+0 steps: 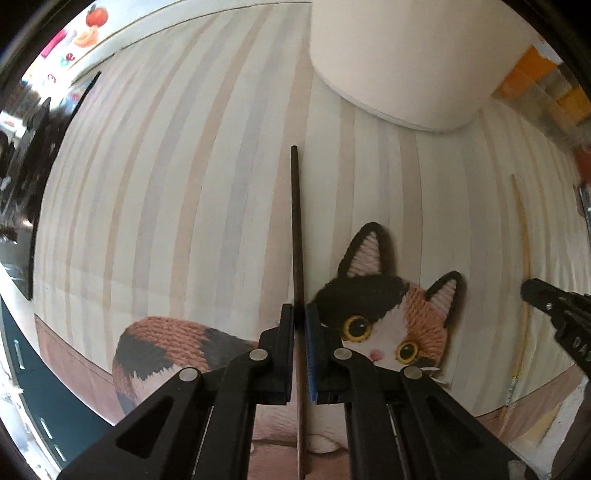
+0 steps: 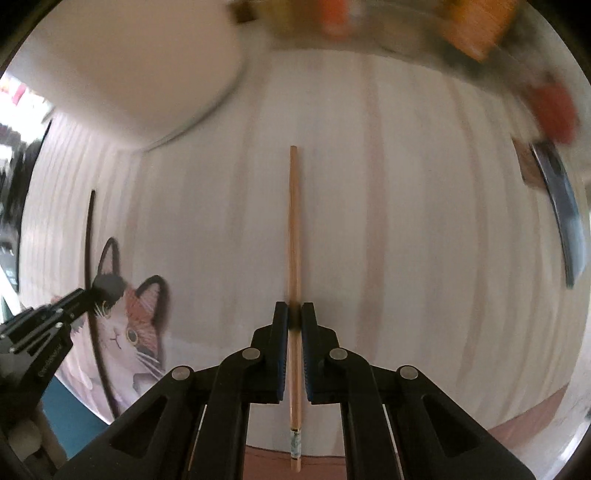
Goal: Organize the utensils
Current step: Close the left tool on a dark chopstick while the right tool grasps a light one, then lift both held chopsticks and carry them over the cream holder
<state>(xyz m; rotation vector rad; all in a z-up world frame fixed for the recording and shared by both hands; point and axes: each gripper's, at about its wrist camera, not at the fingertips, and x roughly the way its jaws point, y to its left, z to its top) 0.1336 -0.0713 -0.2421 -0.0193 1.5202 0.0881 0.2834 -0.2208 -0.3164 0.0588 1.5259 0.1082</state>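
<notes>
left gripper (image 1: 300, 314): pointing down at the mat, jaws closed tight on the thin dark brown chopstick (image 1: 296, 229), gripping it part-way along its length; the stick runs straight ahead from the jaws and also back beneath them.
right gripper (image 2: 294, 314): also pointing down, jaws closed tight on the light wooden chopstick (image 2: 293, 221); the patterned end of that stick pokes out behind the jaws toward the mat's near edge.
dark chopstick position: just left of the cat's head on the mat, far tip short of the white pot.
light chopstick position: mid-mat on bare stripes, to the right of the cat print, well apart from the dark one.
mat: pale striped placemat (image 1: 184, 184) with a calico cat print (image 1: 384, 314), lying flat on the worktop.
white pot: round white container (image 1: 399, 62) on the far part of the mat, between the two sticks' lines.
other utensil: blurred metal blade-like item (image 2: 561, 206) at the mat's right edge; can't tell what it is.
background: blurred orange and red blocks (image 2: 476, 26) beyond the far edge of the mat.
</notes>
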